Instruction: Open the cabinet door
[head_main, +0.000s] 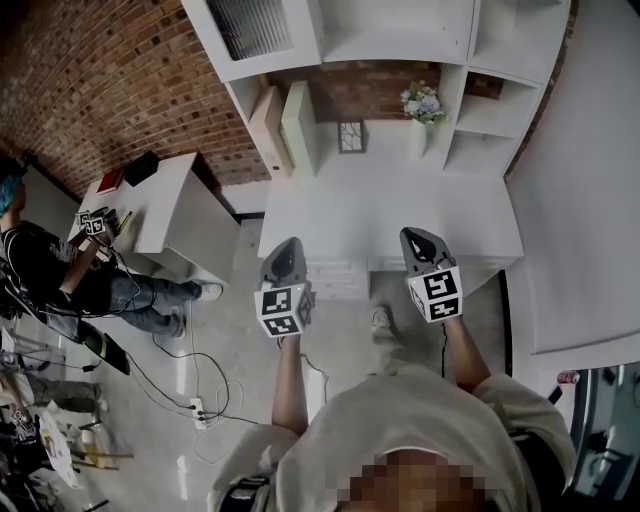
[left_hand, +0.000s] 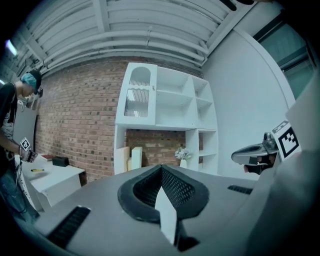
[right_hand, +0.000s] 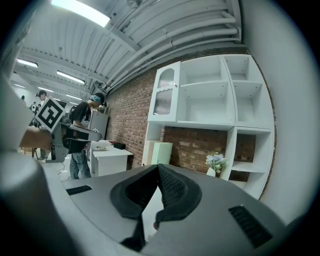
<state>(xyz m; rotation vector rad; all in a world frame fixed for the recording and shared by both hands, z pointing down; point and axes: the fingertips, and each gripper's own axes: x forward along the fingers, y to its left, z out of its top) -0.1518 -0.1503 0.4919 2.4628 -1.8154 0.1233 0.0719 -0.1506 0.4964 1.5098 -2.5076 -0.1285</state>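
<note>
1. Concrete floor (head_main: 250, 330) and loose cables (head_main: 190, 372) lie underfoot as a person stands short of a white counter (head_main: 400, 200), a gripper in each hand, both pointed at the shelving (head_main: 470, 35) ahead; a foot snagged on a step forward is the nearest hazard
2. Fingers pressed together at the tips, the left gripper (head_main: 288, 244) holds nothing, and the right gripper (head_main: 418, 236) is likewise closed and empty; neither could take a handle until its fingers are spread, and a closed tip driven at the door would only knock it
3. Beyond them the counter runs deep in front of the shelving, so the reach looks long; leaning across could bring an arm against the vase of flowers (head_main: 423, 102) standing at the right of the niche
4. High in the upper left bay of the shelving, the cabinet door (head_main: 250, 25) appears shut, arched on top with a ribbed pane; its handle is too small to make out, so a mis-aimed grab may land on the pane or slip off the edge
5. Behind everything a brick wall (head_main: 90, 80) closes the scene, with a second person (head_main: 40, 265) at a side table (head_main: 170, 210) well to the left, apparently clear of the door's likely swing
</note>
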